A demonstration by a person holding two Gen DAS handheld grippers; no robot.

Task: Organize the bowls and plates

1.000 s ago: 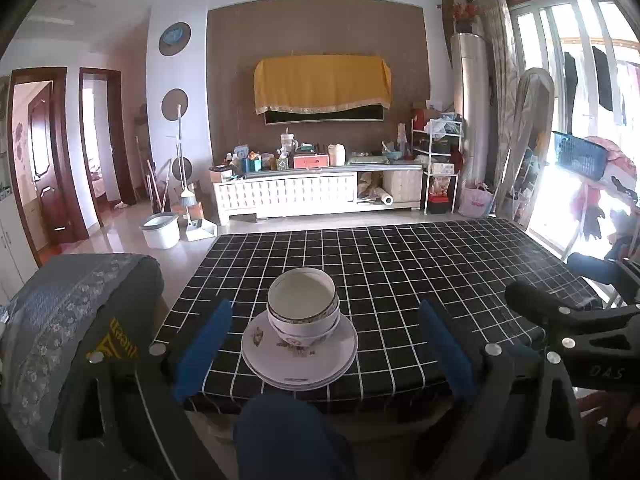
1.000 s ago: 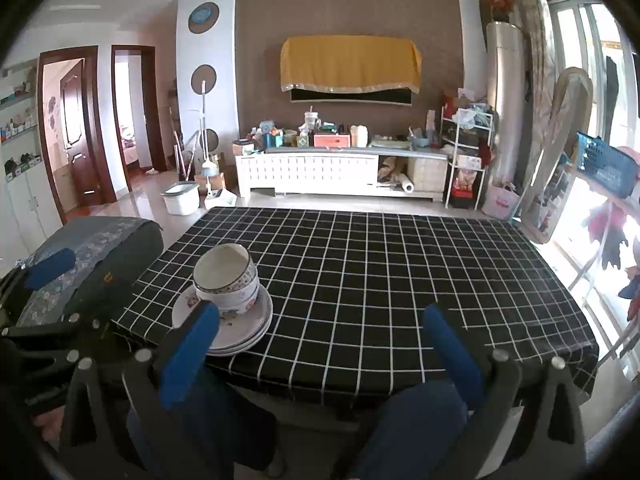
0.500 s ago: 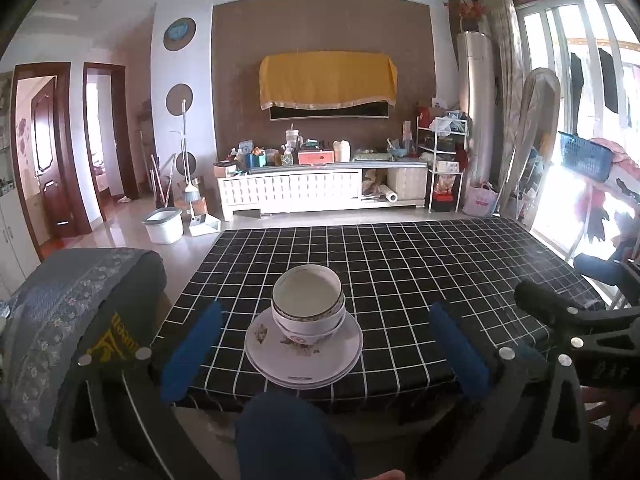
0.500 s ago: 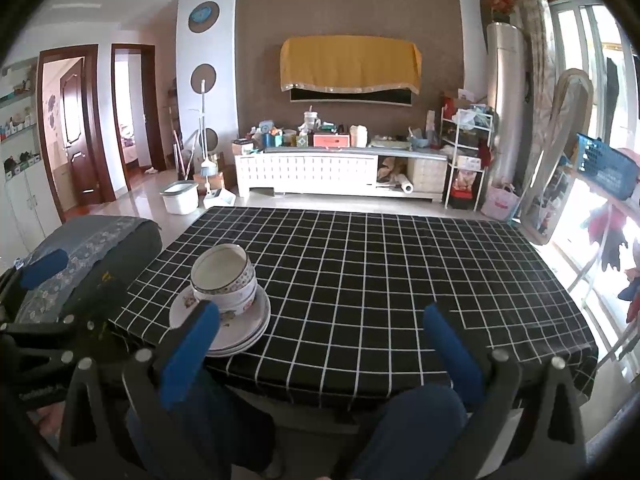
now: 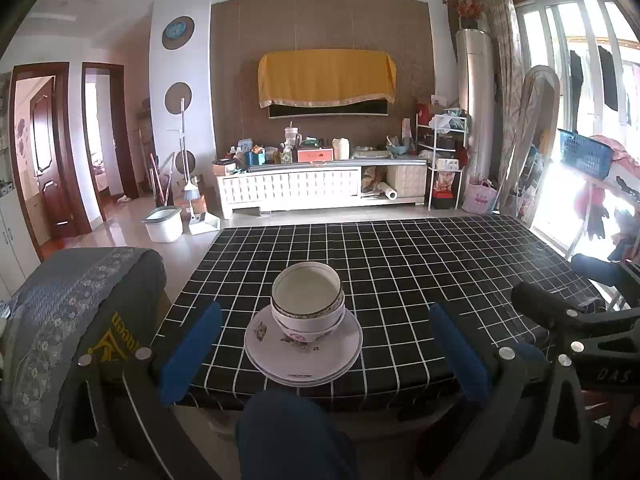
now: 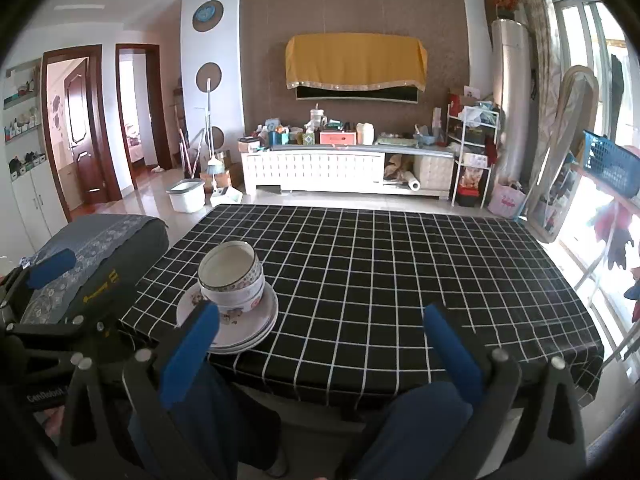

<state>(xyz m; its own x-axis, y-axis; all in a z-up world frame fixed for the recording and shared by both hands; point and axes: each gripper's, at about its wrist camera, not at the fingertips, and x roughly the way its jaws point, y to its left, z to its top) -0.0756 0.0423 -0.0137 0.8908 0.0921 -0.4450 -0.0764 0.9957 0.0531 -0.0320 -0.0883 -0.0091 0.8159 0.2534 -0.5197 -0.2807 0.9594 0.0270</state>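
Both tongs level-ish, tilted down, jaws apart and empty: left gripper (image 5: 320, 354) framing stacked bowls (image 5: 307, 303) on plates (image 5: 303, 354), right gripper (image 6: 320, 346) at its 3 o'clock.

Bright daylight from the windows (image 5: 576, 92) at the right in both views, blown out to white low near the floor. Strong glare across the white cabinet (image 5: 320, 190) front and the glossy floor (image 5: 124, 228) beside it. Soft sheen on the black checked tablecloth (image 6: 380, 272). Dimmer toward the doorways (image 6: 72, 132) on the left. Heavy fisheye bending of walls and door frames, black vignette in the corners. Sharp centre, slight softness at the rim, no motion blur.
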